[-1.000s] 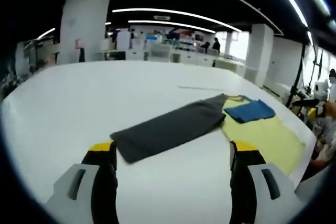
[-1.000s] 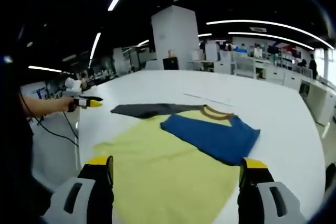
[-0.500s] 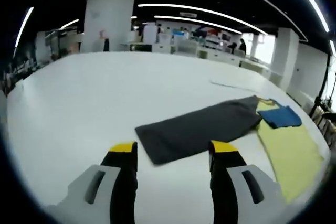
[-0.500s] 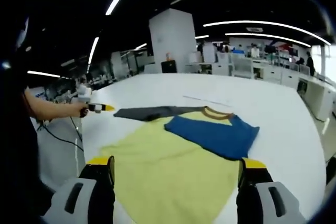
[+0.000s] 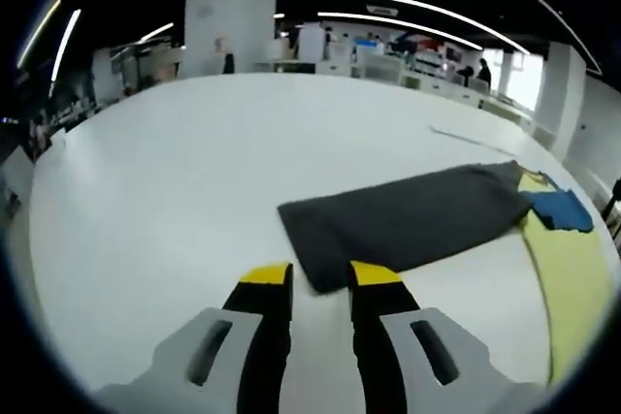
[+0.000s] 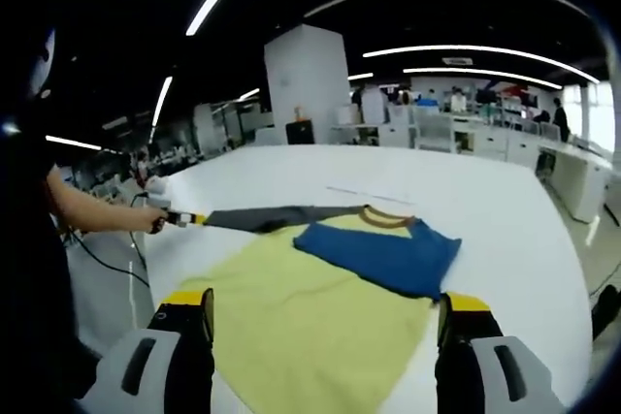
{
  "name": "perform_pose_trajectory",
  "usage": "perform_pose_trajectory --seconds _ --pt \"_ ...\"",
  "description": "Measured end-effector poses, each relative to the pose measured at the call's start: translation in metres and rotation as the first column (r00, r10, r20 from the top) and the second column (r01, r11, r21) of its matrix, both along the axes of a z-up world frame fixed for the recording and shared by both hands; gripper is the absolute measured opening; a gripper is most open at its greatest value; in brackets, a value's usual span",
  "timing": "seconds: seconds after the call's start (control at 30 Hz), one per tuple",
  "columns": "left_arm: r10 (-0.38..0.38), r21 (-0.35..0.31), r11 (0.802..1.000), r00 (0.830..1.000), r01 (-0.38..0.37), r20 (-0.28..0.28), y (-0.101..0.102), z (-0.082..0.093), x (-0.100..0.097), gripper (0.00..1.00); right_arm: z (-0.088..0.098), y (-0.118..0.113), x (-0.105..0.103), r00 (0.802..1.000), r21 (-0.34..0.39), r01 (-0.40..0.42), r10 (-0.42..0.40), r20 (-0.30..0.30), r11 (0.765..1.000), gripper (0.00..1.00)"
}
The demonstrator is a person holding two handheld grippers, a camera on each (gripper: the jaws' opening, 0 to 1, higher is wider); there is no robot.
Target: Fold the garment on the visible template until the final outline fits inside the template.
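The garment lies flat on the white table (image 5: 146, 172). It has a yellow body (image 6: 310, 283), a blue part (image 6: 378, 254) folded over it, a brown collar (image 6: 385, 217) and a long dark grey sleeve (image 5: 408, 220) stretched out sideways. My left gripper (image 5: 320, 275) is at the sleeve's near corner. Its yellow-tipped jaws are narrowed to a small gap, with the corner lying between the tips. The right gripper view shows that left gripper (image 6: 189, 219) at the sleeve's (image 6: 262, 217) far end. My right gripper (image 6: 325, 305) hangs wide open over the yellow body's near edge, holding nothing.
A person's arm (image 6: 97, 210) reaches in from the left, holding the left gripper. A thin line (image 6: 369, 191) runs across the table beyond the collar. The table edge (image 6: 146, 254) is close on the left. Desks, pillars and people stand far behind.
My left gripper has moved up to the grey sleeve's corner and its jaws have closed in from wide apart to a small gap. The right gripper stays open and barely moves.
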State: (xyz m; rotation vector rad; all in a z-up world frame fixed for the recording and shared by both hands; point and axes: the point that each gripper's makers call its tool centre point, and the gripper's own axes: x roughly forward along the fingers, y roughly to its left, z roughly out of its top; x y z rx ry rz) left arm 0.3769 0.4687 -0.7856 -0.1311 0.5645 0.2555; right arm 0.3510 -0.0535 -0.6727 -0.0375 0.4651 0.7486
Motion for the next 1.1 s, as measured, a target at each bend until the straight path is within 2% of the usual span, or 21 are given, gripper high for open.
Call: perform_pose_trajectory --seconds 0.07,0.17,0.2,0.23,0.27,0.4,0.5,0.63,0.77,1.1 --pt "0.003 -0.006 1.0 1.0 -0.003 -0.016 0.0 -0.005 -0.001 0.17 0.0 0.0 -0.002 1.0 -0.015 -0.004 0.004 0.001 1.0 0.94" --pt "0.021 -0.004 1.0 1.0 -0.021 0.004 0.001 -0.003 0.001 0.16 0.001 -0.004 -0.001 1.0 -0.016 0.005 -0.005 0.004 1.0 0.94" --pt "0.038 -0.016 0.999 0.999 -0.038 0.008 0.002 -0.003 0.002 0.15 0.001 -0.004 0.0 1.0 -0.015 0.008 -0.008 0.006 1.0 0.94" --pt "0.08 -0.054 0.995 0.997 -0.079 0.018 0.003 -0.003 0.003 0.14 0.001 -0.004 0.0 1.0 -0.014 0.01 -0.01 0.007 1.0 0.94" --pt "0.091 -0.058 0.994 0.996 -0.09 0.016 0.004 -0.003 0.002 0.12 0.002 -0.004 0.0 1.0 -0.014 0.011 -0.01 0.008 1.0 0.94" --pt "0.105 -0.014 0.994 0.994 -0.105 0.005 0.004 -0.003 0.003 0.09 0.001 -0.003 -0.001 1.0 -0.007 0.027 -0.027 0.012 1.0 0.91" --pt "0.169 -0.072 0.983 0.985 -0.166 0.036 0.002 -0.002 0.003 0.06 -0.001 -0.002 -0.004 0.999 0.006 0.031 -0.031 0.011 1.0 0.91" --pt "0.13 -0.03 0.991 0.991 -0.13 0.02 0.007 -0.002 0.004 0.01 -0.008 0.0 -0.008 1.0 -0.004 0.022 -0.022 -0.003 1.0 0.92" --pt "0.159 -0.083 0.984 0.987 -0.155 0.039 0.012 -0.002 0.005 0.0 -0.011 -0.002 -0.009 1.0 -0.003 0.028 -0.028 -0.002 1.0 0.92" --pt "0.076 -0.074 0.995 0.997 -0.073 0.027 0.017 -0.004 0.009 0.0 -0.02 -0.001 -0.015 0.999 -0.028 0.024 -0.025 -0.023 0.999 0.94"
